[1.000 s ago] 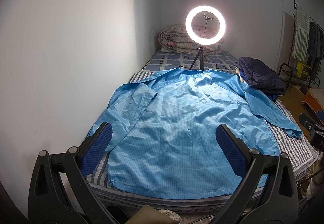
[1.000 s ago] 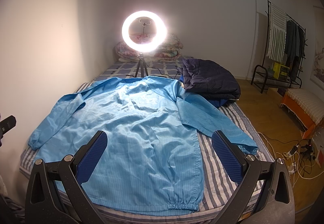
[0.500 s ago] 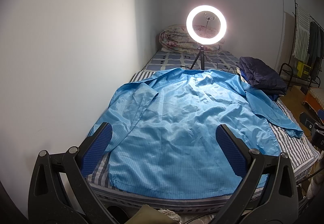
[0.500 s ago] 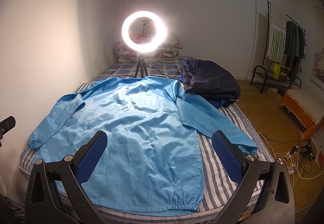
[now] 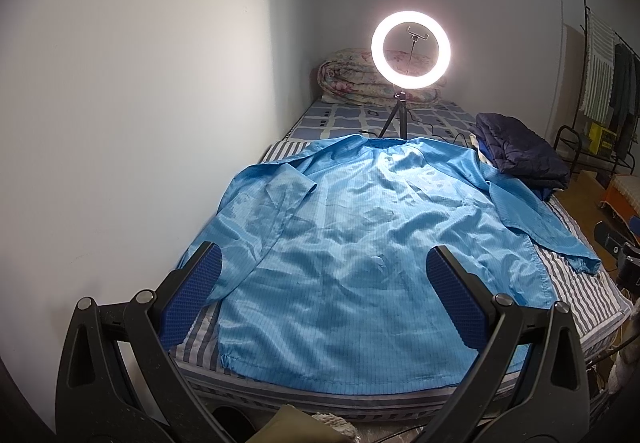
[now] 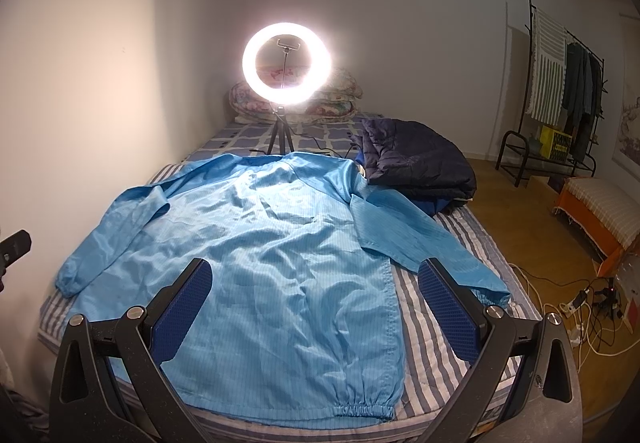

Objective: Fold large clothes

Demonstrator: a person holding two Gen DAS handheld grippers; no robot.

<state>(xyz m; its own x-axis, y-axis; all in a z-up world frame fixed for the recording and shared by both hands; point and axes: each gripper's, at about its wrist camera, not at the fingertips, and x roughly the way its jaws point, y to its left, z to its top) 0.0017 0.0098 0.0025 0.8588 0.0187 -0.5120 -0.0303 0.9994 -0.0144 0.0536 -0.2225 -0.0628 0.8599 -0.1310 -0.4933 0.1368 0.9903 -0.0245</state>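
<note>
A large light-blue long-sleeved jacket [image 5: 360, 243] lies spread flat on a striped bed [image 5: 580, 303], collar at the far end, hem near me. It also shows in the right wrist view [image 6: 280, 263]. Its left sleeve [image 5: 256, 227] lies along the wall side; its right sleeve [image 6: 424, 243] stretches toward the bed's right edge. My left gripper [image 5: 324, 299] is open and empty, held above the near hem. My right gripper [image 6: 314, 307] is open and empty, above the jacket's lower right part.
A lit ring light on a tripod [image 5: 410, 51] stands on the bed behind the collar. A dark navy folded quilt [image 6: 416, 167] lies at the far right of the bed. A floral rolled quilt [image 5: 360, 79] is at the head. A white wall [image 5: 140, 123] borders the left. Cables [image 6: 580, 303] lie on the floor.
</note>
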